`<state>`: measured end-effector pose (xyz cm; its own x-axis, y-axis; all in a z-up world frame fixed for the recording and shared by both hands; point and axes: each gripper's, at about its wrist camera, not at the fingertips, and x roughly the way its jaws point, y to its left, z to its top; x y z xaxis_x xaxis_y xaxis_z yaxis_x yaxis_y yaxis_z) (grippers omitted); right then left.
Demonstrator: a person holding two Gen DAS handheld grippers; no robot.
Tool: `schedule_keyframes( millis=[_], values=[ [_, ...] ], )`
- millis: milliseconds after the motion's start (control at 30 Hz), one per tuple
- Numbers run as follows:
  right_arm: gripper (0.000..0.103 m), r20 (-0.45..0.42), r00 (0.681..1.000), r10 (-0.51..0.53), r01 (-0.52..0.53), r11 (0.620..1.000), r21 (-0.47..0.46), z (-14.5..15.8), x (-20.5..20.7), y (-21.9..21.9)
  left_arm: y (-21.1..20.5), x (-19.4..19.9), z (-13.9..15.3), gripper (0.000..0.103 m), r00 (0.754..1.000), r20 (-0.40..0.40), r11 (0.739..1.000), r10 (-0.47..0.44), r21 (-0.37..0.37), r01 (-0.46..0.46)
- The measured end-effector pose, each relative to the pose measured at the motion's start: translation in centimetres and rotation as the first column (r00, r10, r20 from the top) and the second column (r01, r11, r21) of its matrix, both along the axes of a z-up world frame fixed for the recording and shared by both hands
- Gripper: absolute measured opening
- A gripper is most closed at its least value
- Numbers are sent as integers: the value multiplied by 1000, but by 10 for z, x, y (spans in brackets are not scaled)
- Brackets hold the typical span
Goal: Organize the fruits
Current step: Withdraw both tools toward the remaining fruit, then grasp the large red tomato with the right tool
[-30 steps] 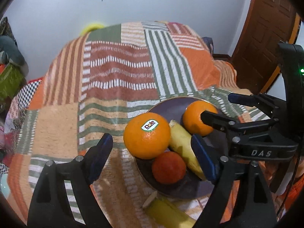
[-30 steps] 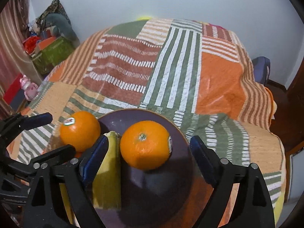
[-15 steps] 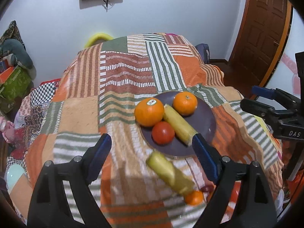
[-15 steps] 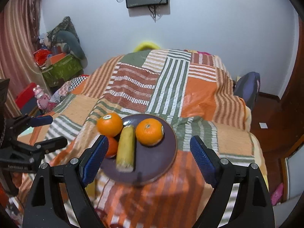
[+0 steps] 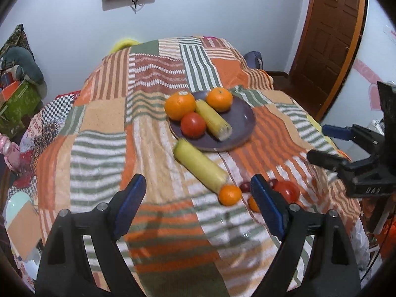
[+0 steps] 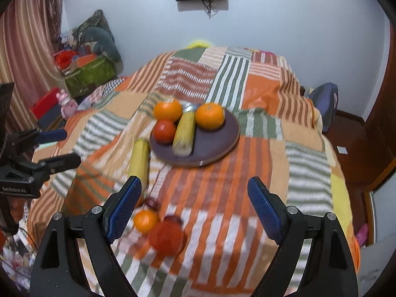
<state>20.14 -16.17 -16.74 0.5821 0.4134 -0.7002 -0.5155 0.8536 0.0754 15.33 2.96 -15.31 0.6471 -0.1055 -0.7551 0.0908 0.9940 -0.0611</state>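
Both grippers empty, jaws wide open, nothing between the pads: left gripper (image 5: pixel 199 201) and right gripper (image 6: pixel 194 204) hang above the near part of the bed, well apart from the plate

Dark plate (image 5: pixel 243 120) sits mid-bed on the striped blanket (image 5: pixel 99 148). On it: two oranges (image 5: pixel 180 106) (image 5: pixel 219 99), a tomato (image 5: pixel 193 125), a yellow corn-like piece (image 5: pixel 213 120) lying between them, touching the tomato

Off the plate, nearer the camera: second yellow piece (image 5: pixel 199 165) on the blanket just beside the plate rim; at its near end a small orange (image 5: pixel 230 194); a red tomato (image 5: pixel 287 190) close by; a small dark red thing (image 6: pixel 152 202), can't tell what it is

Step, my read: between pickups, plate partly loaded, loose fruit not yet moved. Next move likely calls for dropping one gripper onto a loose piece; the long yellow one wants the jaws across its width; the small round ones may roll on the soft blanket

Hard to see: motion blur on the loose fruit in both views; the left gripper's right finger hides part of another small orange piece (image 5: pixel 253 203); whether the yellow pieces are corn or banana is unclear; fisheye bends the edges
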Motion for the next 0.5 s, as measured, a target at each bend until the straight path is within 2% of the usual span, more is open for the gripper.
schedule_keyframes(
  millis=[200,333,400,467,500],
  values=[
    [84,-99,994,43,-43,999,4,-38,-12,10,-9,-11,-19,85,999,-31,1000,-15,2,15],
    [66,-155,985,69,-72,997,-11,-60,-17,16,-6,-9,-32,69,997,-74,999,-6,-36,3],
    [63,-189,979,75,-78,997,-11,-71,-15,17,-6,-7,-38,59,996,-93,999,-8,-48,3],
    [56,-203,976,75,-79,997,-13,-76,-15,17,-5,-5,-44,50,994,-107,999,-10,-51,5],
    [54,-208,975,74,-79,997,-17,-79,-14,18,-5,-3,-46,48,994,-111,999,-12,-53,6]
  ],
)
